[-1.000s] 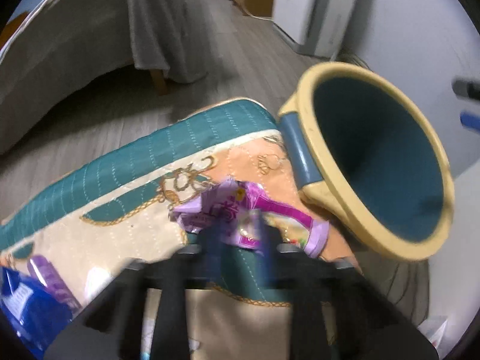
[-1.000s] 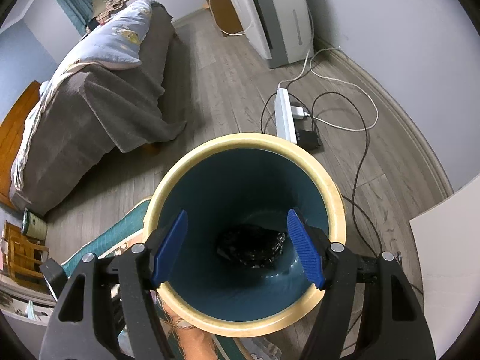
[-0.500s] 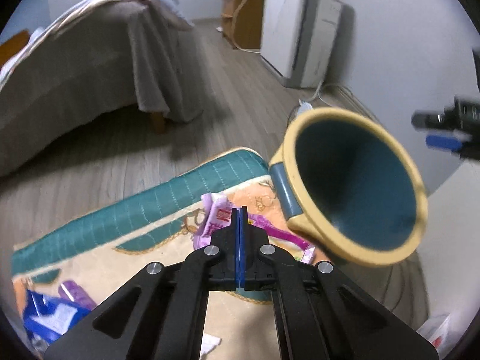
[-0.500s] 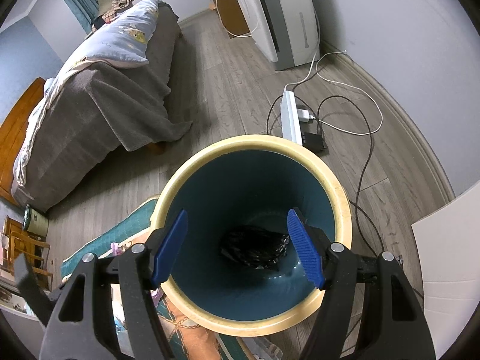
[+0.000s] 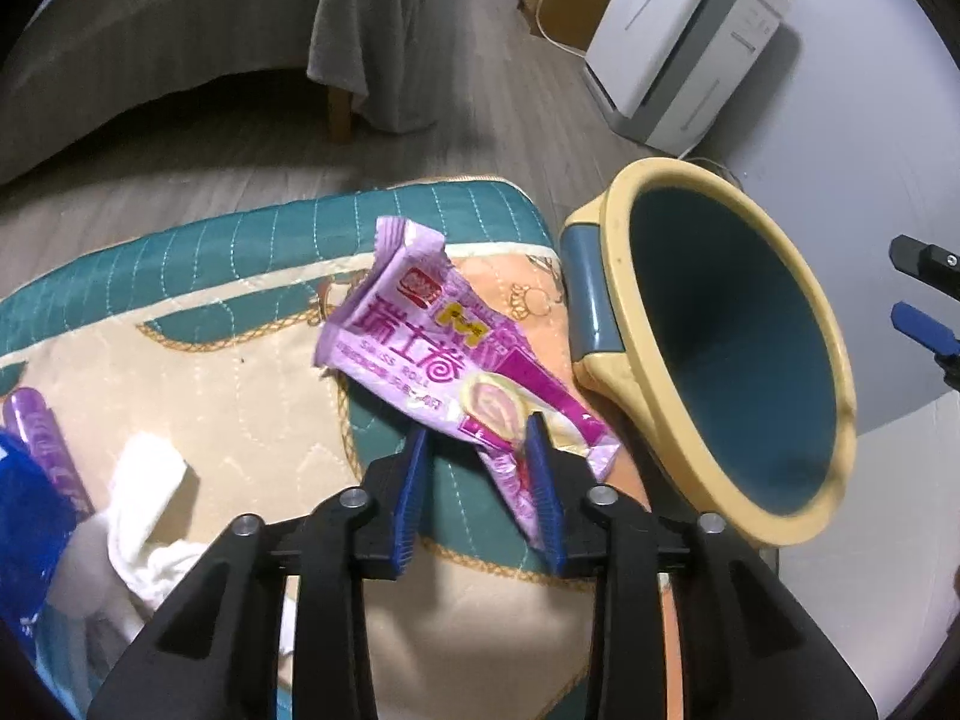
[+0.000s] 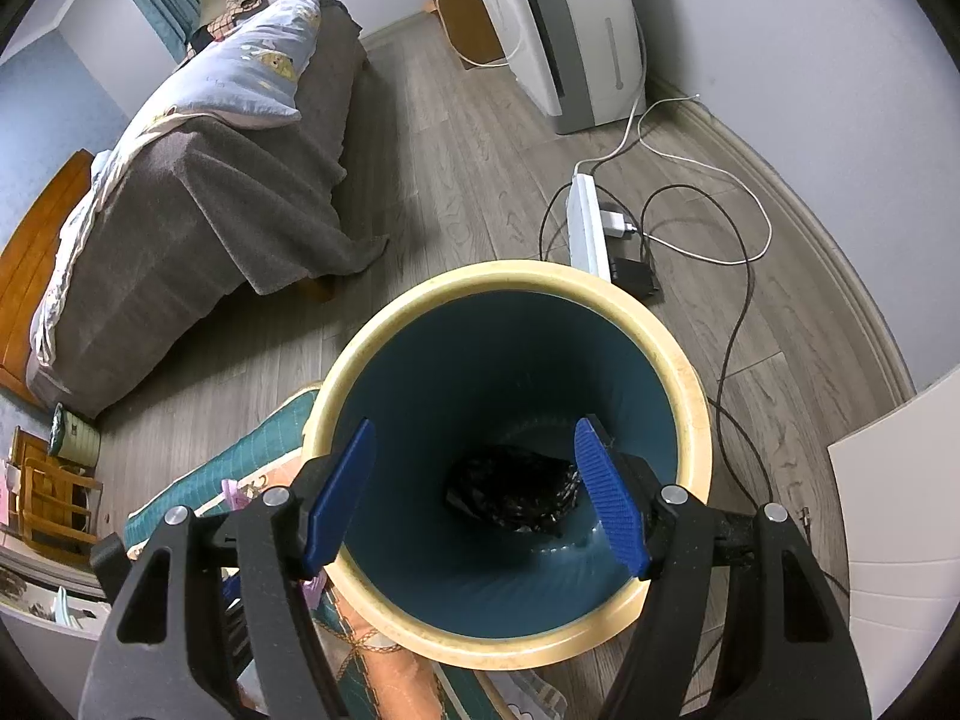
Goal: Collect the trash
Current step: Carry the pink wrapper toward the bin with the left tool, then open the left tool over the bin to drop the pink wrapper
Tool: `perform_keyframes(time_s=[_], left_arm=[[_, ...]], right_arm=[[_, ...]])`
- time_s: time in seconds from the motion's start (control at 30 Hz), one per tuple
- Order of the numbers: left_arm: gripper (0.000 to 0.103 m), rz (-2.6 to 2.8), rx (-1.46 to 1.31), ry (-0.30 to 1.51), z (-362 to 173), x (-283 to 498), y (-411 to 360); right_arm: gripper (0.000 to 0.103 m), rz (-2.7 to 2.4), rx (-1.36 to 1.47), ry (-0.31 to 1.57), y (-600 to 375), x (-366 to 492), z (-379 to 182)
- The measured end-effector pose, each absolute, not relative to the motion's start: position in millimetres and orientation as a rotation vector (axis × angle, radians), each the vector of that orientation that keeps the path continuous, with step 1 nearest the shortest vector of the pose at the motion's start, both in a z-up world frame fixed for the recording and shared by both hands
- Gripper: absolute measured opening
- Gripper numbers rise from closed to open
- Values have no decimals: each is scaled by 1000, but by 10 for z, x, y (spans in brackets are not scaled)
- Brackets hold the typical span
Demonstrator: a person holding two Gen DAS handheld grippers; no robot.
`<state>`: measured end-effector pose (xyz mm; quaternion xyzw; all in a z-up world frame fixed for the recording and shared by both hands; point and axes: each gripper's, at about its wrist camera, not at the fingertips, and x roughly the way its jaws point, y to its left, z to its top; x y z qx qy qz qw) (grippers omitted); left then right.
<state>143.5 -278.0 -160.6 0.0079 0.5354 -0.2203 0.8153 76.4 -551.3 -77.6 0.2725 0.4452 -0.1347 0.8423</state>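
**Purple wrapper between the left tool's fingers, bin beside it**

Left wrist view: the left tool (image 5: 477, 441) has just been opening its jaws, and they stand a little apart with the lower end of the purple snack wrapper (image 5: 444, 348) between them. The right-hand pad lies against the wrapper's edge; the other pad does not press on it. The wrapper lies on a teal and cream quilted mat (image 5: 228, 324) on the wooden floor (image 5: 468, 90). The yellow-rimmed teal bin (image 5: 720, 354) stands just beside the wrapper on its right, at the mat's edge. At lower left lie a crumpled white tissue (image 5: 147, 492), a blue packet (image 5: 27, 516) and another purple wrapper (image 5: 39, 438). A bed with a grey cover (image 5: 180, 18) lies behind.

Right wrist view: the right tool (image 6: 474, 486) hangs over the bin's mouth (image 6: 684, 372), jaws wide with nothing between them. A black crumpled bag (image 6: 516, 498) lies at the bin's bottom. Beyond the bin, a white power strip (image 6: 585, 222) with cables lies on the floor near a white appliance (image 6: 570, 30).
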Motion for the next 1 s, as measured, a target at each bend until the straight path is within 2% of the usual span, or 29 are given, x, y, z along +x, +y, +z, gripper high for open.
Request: perform_keyframes(time_s=[0.13, 0.33, 0.47, 0.53, 0.57, 0.6, 0.67, 0.77, 1.0], left_arm=[[8, -490, 94, 1100, -1541, 1418, -2833], [8, -607, 142, 837, -895, 1298, -3016], [8, -751, 175, 857, -820, 1248, -3345], [14, -793, 191, 879, -836, 1230, -3471], [23, -802, 211, 888, -850, 1215, -3541], [40, -806, 226, 886, -851, 1196, -3585], [59, -812, 242, 861, -828, 1132, -3574], [67, -790, 259, 846, -813, 1090, -3527], [86, -692, 258, 832, -634, 1037, -3024]], right_arm=[[68, -281, 565, 937, -5500, 758, -770], [68, -291, 563, 937, -5490, 758, -764], [68, -325, 540, 935, -5507, 747, -745], [68, -340, 540, 933, -5541, 730, -749], [68, -345, 542, 933, -5557, 728, -751], [68, -349, 546, 934, -5567, 723, -757], [68, -354, 548, 938, -5576, 723, -766], [71, -355, 540, 938, -5572, 732, -743], [92, -368, 494, 917, -5362, 706, -518]])
